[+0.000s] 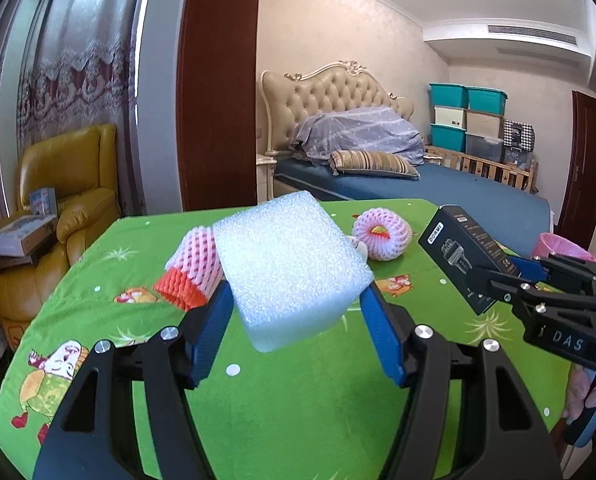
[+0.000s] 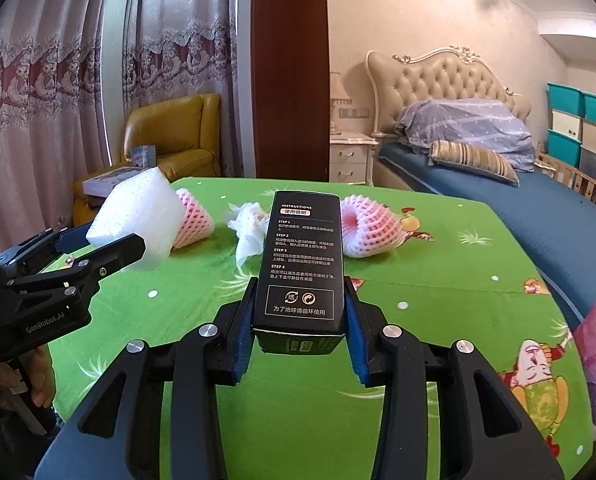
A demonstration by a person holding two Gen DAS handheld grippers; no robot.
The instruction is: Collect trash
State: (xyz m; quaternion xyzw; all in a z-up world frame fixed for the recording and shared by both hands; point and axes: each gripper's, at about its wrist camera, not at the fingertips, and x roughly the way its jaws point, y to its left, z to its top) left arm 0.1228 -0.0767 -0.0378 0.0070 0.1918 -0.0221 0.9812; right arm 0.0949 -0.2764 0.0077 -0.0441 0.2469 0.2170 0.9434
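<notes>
The left gripper (image 1: pixel 294 312) clamps a white foam block (image 1: pixel 290 268) above the green tabletop (image 1: pixel 298 420); the right gripper (image 2: pixel 298 320) clamps a black box (image 2: pixel 302 264). Both pieces are lifted, so carrying comes next, likely to the pink bin (image 1: pixel 566 246) at right.

White foam block (image 1: pixel 294 268), black box (image 2: pixel 301 264), pink fruit nets (image 2: pixel 368 226), green cartoon-print tablecloth (image 1: pixel 282 412).

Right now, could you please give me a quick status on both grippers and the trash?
Left gripper shut on white foam block, lifted. Right gripper shut on black box. Two foam fruit nets and crumpled tissue left on table. Nothing blocking.
</notes>
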